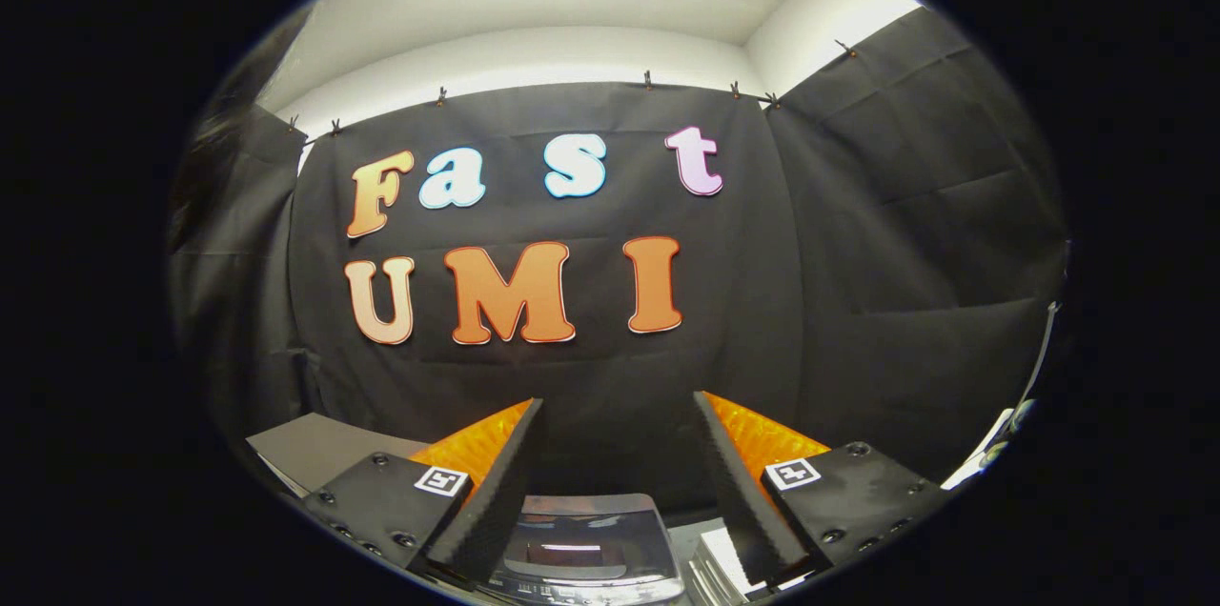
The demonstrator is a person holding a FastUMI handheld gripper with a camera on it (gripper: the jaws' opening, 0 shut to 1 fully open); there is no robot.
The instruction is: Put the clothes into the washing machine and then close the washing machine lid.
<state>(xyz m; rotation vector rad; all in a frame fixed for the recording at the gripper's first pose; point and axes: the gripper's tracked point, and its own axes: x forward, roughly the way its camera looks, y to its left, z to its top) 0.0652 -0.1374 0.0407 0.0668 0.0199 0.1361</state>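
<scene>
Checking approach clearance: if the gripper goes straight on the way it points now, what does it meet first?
Likely the black cloth wall. The gripper is open with nothing between its fingers. The washing machine's dark glossy lid sits lower, between the fingers' bases, seemingly under that line. Depth is unclear.

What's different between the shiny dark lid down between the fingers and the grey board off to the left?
The lid is glossy and mirrors lights; the board is matt. The lid is dark, the board grey. The lid lies between the open gripper's fingers; the board lies outside the left one. Both look flat.
</scene>
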